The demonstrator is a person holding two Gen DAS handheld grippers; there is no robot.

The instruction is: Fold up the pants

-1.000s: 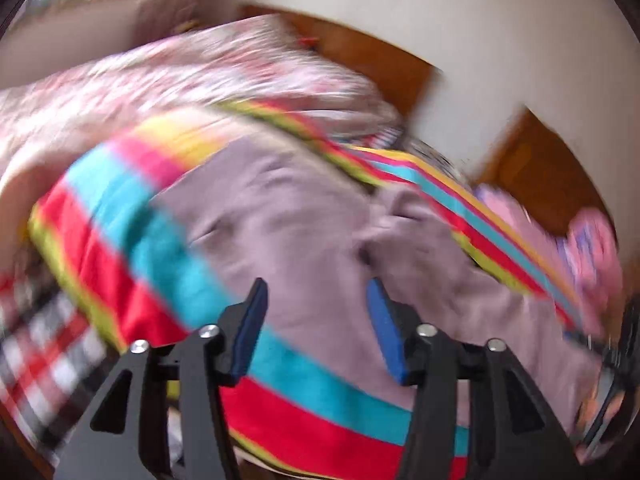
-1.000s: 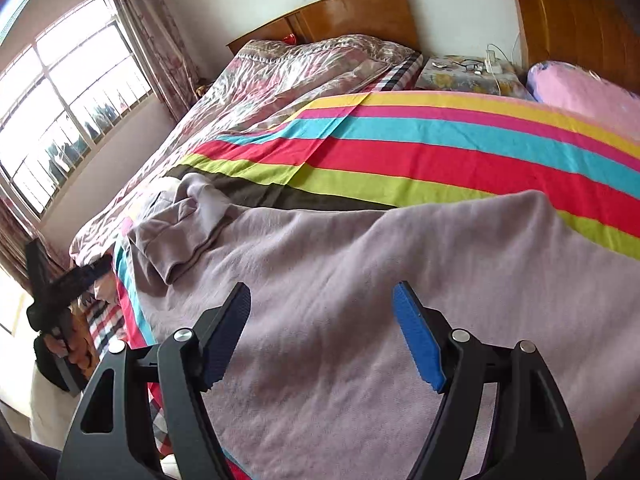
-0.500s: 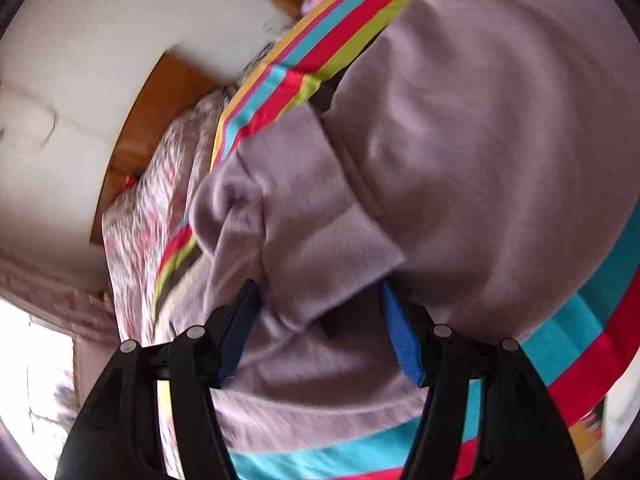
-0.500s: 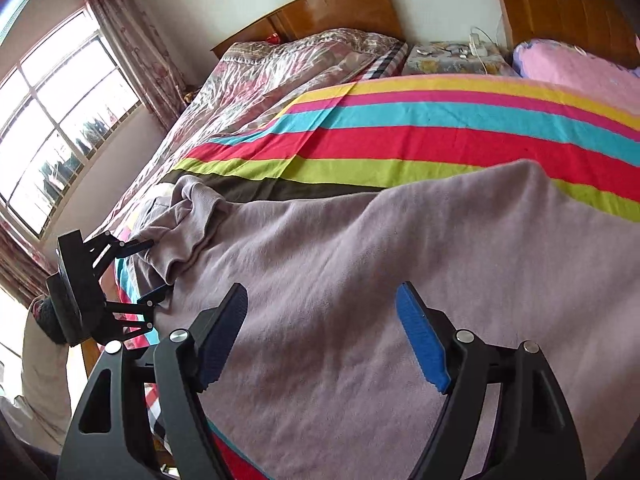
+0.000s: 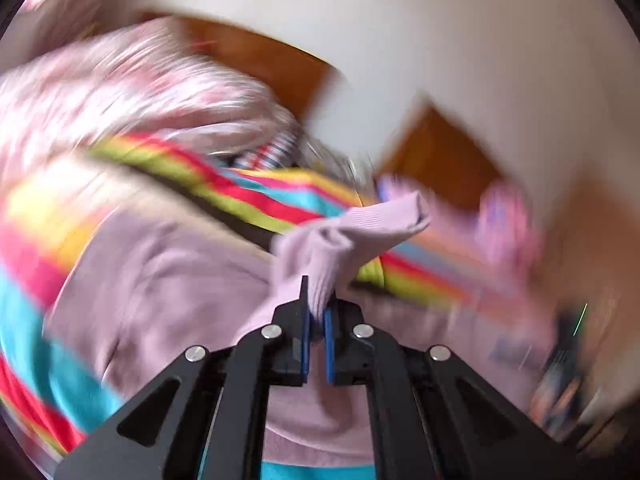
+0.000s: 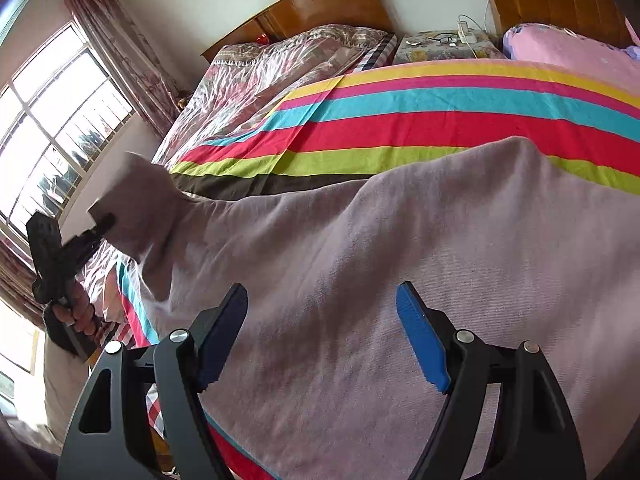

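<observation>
Striped bed [image 6: 400, 128] carries the pants [image 6: 360, 260]; left gripper [image 5: 316, 312] jaws, just closed, clench a cuff, right gripper [image 6: 320, 336] jaws gape above cloth; next, carry the cuff across.

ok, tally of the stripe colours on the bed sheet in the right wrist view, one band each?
On the striped sheet, from headboard end toward the pants:
yellow: 1
pink: 1
cyan: 1
red: 1
lime green: 1
dark brown: 1
Total: 6 bands. Whether the pattern repeats under the pants cannot be told from this view.
</observation>
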